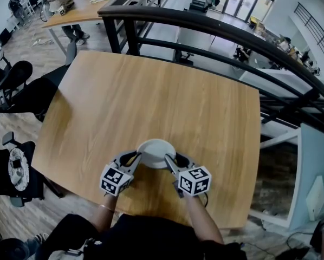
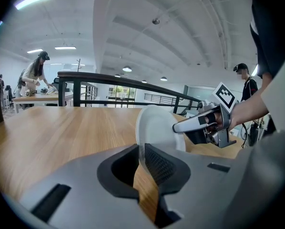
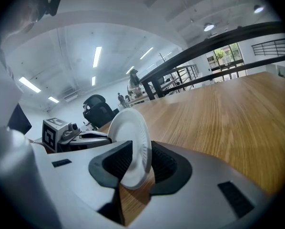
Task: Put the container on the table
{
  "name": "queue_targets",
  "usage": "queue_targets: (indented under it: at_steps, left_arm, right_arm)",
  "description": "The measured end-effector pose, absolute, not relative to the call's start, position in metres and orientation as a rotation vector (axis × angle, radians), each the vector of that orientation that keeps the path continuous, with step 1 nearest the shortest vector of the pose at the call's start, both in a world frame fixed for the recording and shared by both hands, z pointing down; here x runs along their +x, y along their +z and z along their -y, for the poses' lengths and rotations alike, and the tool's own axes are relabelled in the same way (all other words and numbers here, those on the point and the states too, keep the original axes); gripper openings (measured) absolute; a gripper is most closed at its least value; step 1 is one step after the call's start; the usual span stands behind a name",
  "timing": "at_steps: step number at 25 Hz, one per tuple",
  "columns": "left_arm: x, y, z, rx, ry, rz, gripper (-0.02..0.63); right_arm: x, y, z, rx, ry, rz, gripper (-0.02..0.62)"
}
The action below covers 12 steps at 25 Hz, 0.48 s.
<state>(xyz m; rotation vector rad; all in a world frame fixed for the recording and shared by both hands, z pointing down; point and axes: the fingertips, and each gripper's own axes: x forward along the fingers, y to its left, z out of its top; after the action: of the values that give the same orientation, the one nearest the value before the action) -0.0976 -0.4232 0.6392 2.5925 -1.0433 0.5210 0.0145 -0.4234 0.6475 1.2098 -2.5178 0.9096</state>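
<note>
A white, shallow, round container [image 1: 155,151] hangs low over the near part of the wooden table [image 1: 151,91], held by its rim from both sides. My left gripper [image 1: 137,157] is shut on the left rim and my right gripper [image 1: 170,158] on the right rim. In the left gripper view the container [image 2: 157,123] rises from between the jaws of the left gripper [image 2: 142,159], with the right gripper [image 2: 199,123] clamped on its far side. In the right gripper view the rim of the container [image 3: 130,137] sits between the right gripper's [image 3: 141,163] jaws, and the left gripper [image 3: 85,137] shows beyond.
A black railing [image 1: 205,26] curves round the table's far and right sides, with a drop to a lower floor behind it. Black office chairs [image 1: 15,85] stand to the left. A person works at another table [image 1: 81,10] at the far left.
</note>
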Motion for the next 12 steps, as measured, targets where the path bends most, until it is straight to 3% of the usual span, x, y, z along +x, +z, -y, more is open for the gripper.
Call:
queue_targets:
  at_steps: [12]
  left_arm:
    - [-0.096,0.655,0.435,2.570,0.566,1.030,0.046]
  right_arm:
    - [0.019,0.656,0.427,1.231,0.881,2.461,0.121]
